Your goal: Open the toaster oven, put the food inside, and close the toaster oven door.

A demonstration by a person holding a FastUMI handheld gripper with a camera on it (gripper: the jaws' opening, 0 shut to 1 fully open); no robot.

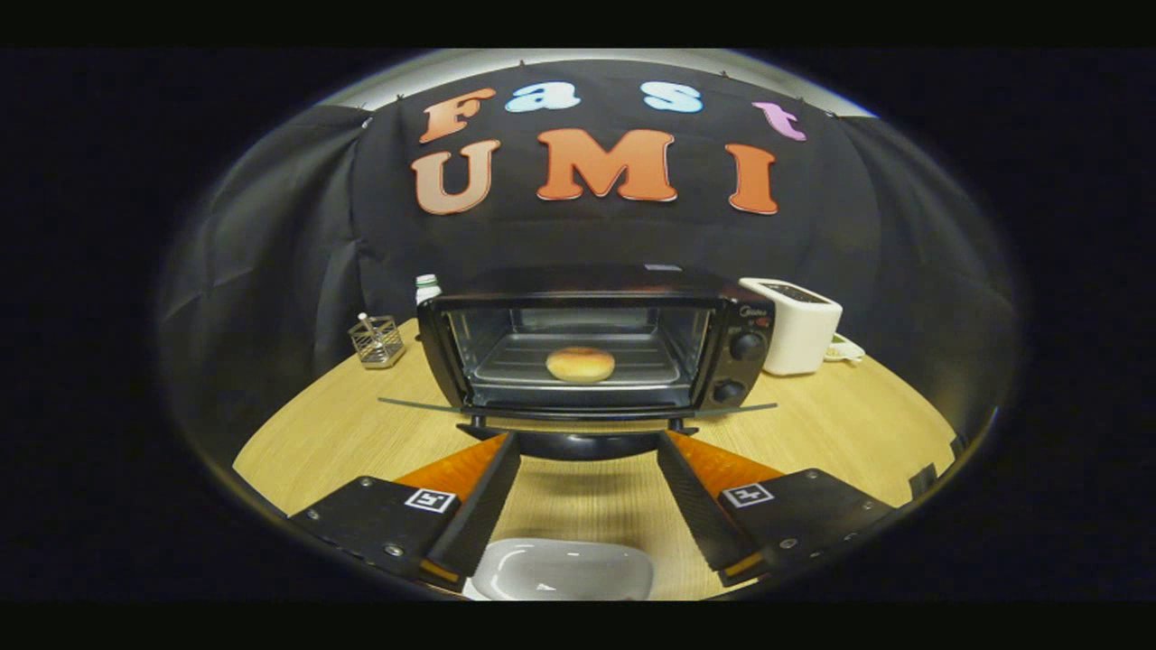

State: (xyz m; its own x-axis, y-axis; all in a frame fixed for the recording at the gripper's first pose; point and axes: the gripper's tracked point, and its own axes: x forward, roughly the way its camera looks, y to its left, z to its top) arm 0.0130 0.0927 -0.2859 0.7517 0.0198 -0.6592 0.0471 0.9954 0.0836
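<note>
Wide apart stand the two fingers of the gripper [587, 447], and nothing is held between them. Their tips sit near the front edge of the toaster oven's [596, 338] open door [578, 411], but I cannot tell if they touch it. The door hangs down flat and is seen edge-on, so it looks like a thin line, and its handle is hard to make out.

Straight ahead of the fingers, inside the oven, a round bun [580, 364] lies on the wire rack [578, 375]. Two knobs [746, 346] sit on the oven's right side; the marks by them are too small to read.

Close behind the fingers, between them, a white dish [564, 571] rests on the wooden desk [849, 424], and part of it is cut off. Beyond the left finger stands a small wire basket [377, 341]. A bottle [427, 289] peeks out behind the oven, mostly hidden. Beyond the right finger, next to the oven, is a white toaster [799, 325], with something small and pale behind it that I cannot make out.
</note>
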